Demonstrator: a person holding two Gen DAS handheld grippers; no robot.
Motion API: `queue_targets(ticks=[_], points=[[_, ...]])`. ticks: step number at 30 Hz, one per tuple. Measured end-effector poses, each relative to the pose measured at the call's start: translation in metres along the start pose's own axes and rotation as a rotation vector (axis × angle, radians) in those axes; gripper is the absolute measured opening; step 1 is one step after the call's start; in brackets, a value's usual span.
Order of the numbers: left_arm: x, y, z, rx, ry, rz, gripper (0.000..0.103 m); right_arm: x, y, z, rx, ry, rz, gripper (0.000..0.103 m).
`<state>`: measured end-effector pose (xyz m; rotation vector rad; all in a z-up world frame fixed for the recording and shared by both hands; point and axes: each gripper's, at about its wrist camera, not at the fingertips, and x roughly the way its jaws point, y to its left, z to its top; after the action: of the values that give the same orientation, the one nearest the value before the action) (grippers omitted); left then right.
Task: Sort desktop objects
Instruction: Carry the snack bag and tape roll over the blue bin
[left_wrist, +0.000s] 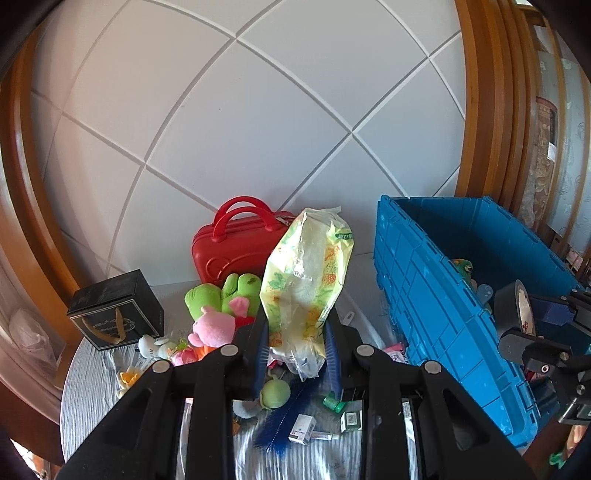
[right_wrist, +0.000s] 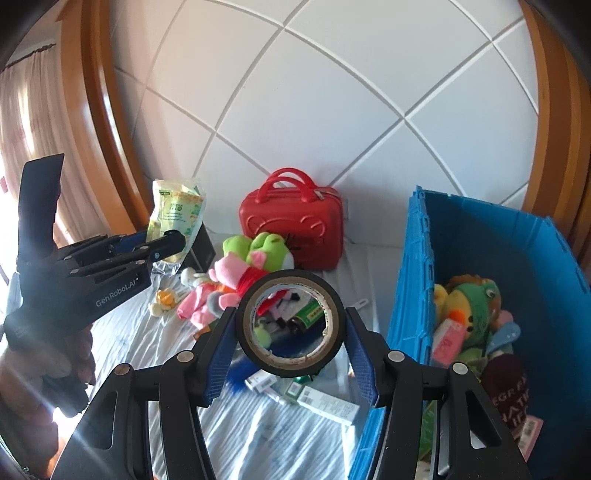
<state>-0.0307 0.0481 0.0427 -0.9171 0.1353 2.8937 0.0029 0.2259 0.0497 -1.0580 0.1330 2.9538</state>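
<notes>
My left gripper (left_wrist: 296, 338) is shut on the lower end of a yellow-green printed plastic packet (left_wrist: 308, 275), which stands up between its blue pads above the table. The same packet (right_wrist: 177, 218) and left gripper (right_wrist: 162, 251) show at the left of the right wrist view, held by a person's hand. My right gripper (right_wrist: 291, 334) is shut on a black roll of tape (right_wrist: 291, 323), gripped across its outer rim, hole facing the camera. That roll (left_wrist: 517, 306) appears at the right edge of the left wrist view, over the blue crate (left_wrist: 436, 295).
The blue crate (right_wrist: 413, 280) on the right holds plush toys and packets. A red mini suitcase (right_wrist: 291, 225) stands against the white wall. A black box (left_wrist: 116, 308), green and pink plush toys (left_wrist: 221, 310), small boxes (left_wrist: 303, 432) and a blue feather (left_wrist: 280, 421) lie on the striped cloth.
</notes>
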Motion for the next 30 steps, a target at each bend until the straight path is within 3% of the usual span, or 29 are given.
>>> queue_targets(ticks=[30], points=[[0.023, -0.164, 0.037, 0.136, -0.005, -0.181, 0.026, -0.070, -0.120, -0.020, 0.126, -0.030, -0.159, 0.056]])
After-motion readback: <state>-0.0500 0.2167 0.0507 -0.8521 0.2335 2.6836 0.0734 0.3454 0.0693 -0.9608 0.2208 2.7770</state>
